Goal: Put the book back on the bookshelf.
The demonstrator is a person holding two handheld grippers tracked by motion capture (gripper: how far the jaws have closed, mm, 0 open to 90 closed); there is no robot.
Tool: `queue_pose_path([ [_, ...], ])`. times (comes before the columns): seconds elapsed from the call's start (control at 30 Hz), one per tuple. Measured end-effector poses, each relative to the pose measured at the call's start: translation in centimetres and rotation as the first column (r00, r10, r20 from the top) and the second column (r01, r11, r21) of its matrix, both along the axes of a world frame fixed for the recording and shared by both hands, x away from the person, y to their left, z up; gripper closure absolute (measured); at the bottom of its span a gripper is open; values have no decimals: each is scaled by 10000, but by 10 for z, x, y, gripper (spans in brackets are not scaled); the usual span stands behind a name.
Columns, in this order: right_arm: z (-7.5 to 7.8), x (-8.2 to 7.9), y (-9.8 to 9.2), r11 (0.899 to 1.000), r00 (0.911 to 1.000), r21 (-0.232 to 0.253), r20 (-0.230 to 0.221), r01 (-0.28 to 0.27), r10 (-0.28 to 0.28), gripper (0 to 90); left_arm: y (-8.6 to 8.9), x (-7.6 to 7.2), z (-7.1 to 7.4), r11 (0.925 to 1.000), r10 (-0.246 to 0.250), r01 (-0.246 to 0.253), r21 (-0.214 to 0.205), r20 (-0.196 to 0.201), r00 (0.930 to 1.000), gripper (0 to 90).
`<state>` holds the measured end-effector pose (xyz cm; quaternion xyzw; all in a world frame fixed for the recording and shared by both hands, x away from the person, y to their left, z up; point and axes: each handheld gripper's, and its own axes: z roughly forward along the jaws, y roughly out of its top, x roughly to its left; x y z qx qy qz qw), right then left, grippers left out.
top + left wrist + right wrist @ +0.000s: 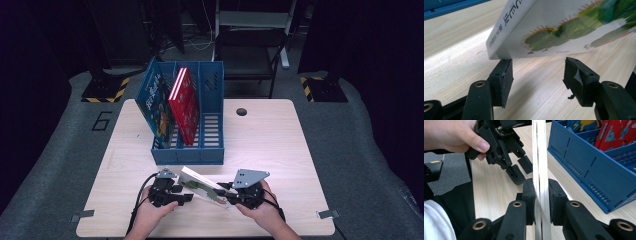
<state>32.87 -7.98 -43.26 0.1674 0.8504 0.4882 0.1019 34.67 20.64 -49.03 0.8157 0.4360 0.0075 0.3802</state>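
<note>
A thin white book (202, 186) with green plants on its cover hangs tilted just above the table's front part. My right gripper (227, 197) is shut on one edge of it; in the right gripper view both pads press the book's (539, 150) edge, at my right gripper (541, 195). My left gripper (186, 196) is at the book's other end, open. In the left gripper view the book's (554, 27) lower edge and corner lie just past the tips of my left gripper (537, 67), with nothing between the pads. The left gripper (521, 168) shows beyond the book, held by a hand.
A blue file rack (187, 155) stands mid-table behind the book, close to it, with a blue book (157, 102) and a red book (184, 102) leaning in its left compartments. Its side wall (594, 167) is close on the right. Bare wood (270, 145) lies to the rack's right.
</note>
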Motion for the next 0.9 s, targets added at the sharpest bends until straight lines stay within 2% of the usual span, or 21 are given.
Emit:
queue_pose_path([
  [0.2, 0, 2, -3, 9999, 9999, -5, -58, 153, -153, 780, 0, -1, 0, 10000, 51, -51, -16, -58, 10000, 404],
  [0.27, -1, 3, -4, 9998, 9998, -25, -51, 213, -213, 780, 0, -1, 0, 10000, 29, -29, 44, 81, 10000, 404],
  [0.3, -1, 3, -4, 9997, 9997, -37, -59, 235, -235, 780, 1, -1, 2, 9999, -48, 47, 135, 77, 10000, 404],
  [0.47, -1, 4, -6, 9994, 9994, -6, -46, 348, -348, 780, 8, -3, 8, 9999, 122, -122, 67, 66, 9999, 405],
  [0.6, -1, 4, -6, 9993, 9994, -63, -35, 357, -357, 779, 11, -3, 16, 9994, 330, -324, -101, 594, 9977, 389],
  [0.67, -2, 5, -5, 9995, 9996, -136, -17, 284, -284, 778, 12, -3, 18, 9995, 274, -263, -165, 683, 9973, 358],
  [0.73, -4, 5, -3, 9995, 9997, -235, -81, 224, -225, 777, 12, -4, 25, 9994, 219, -193, -281, 977, 9950, 334],
  [0.9, -6, 5, -1, 9993, 9997, -310, -118, 189, -193, 776, 11, -3, 32, 9988, 188, -125, -483, 1319, 9911, 315],
])
